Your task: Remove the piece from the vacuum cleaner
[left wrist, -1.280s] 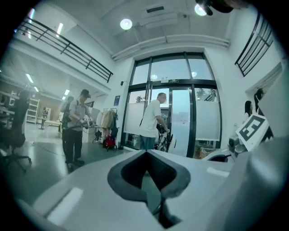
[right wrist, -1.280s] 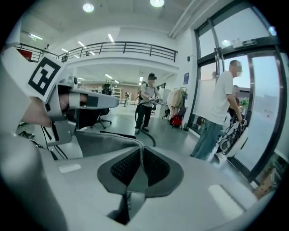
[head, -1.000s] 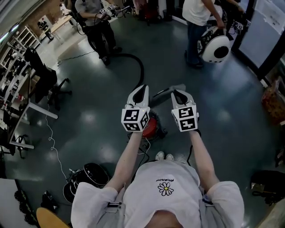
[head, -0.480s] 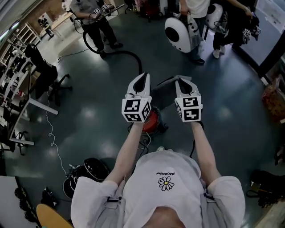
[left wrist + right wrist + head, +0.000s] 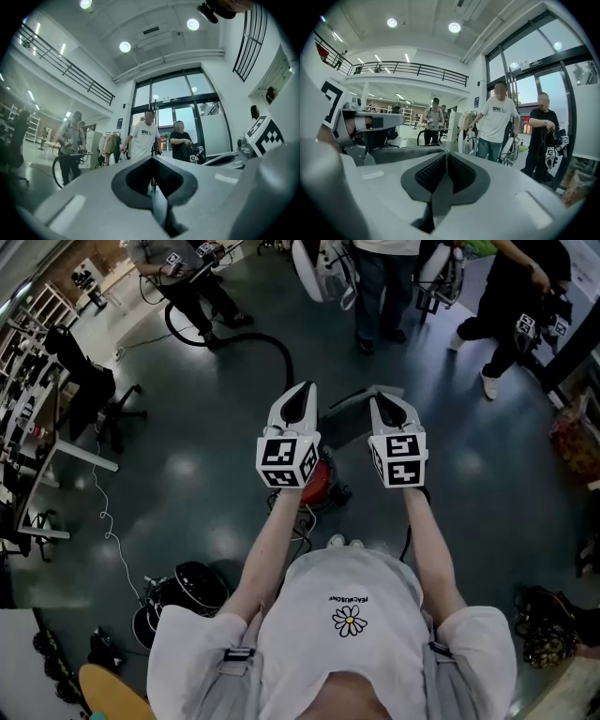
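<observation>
the right gripper point(image 5: 381, 401) was clenched on the end of the grey ribbed piece point(image 5: 349, 418), held just above the red vacuum cleaner point(image 5: 322, 491). the left gripper point(image 5: 301, 390), also above it, was pinched shut on nothing. with only 1 thin grip, the piece could probably twist loose and drop onto the vacuum cleaner. around the vacuum cleaner spread a dark glossy floor point(image 5: 187, 474). beyond it curved a black hose point(image 5: 278, 357), then several people point(image 5: 380, 282) stood.

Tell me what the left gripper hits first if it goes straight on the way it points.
Probably the person in the white T-shirt, standing straight beyond the left gripper; nothing nearer shows in that line, though depth is unclear.
</observation>
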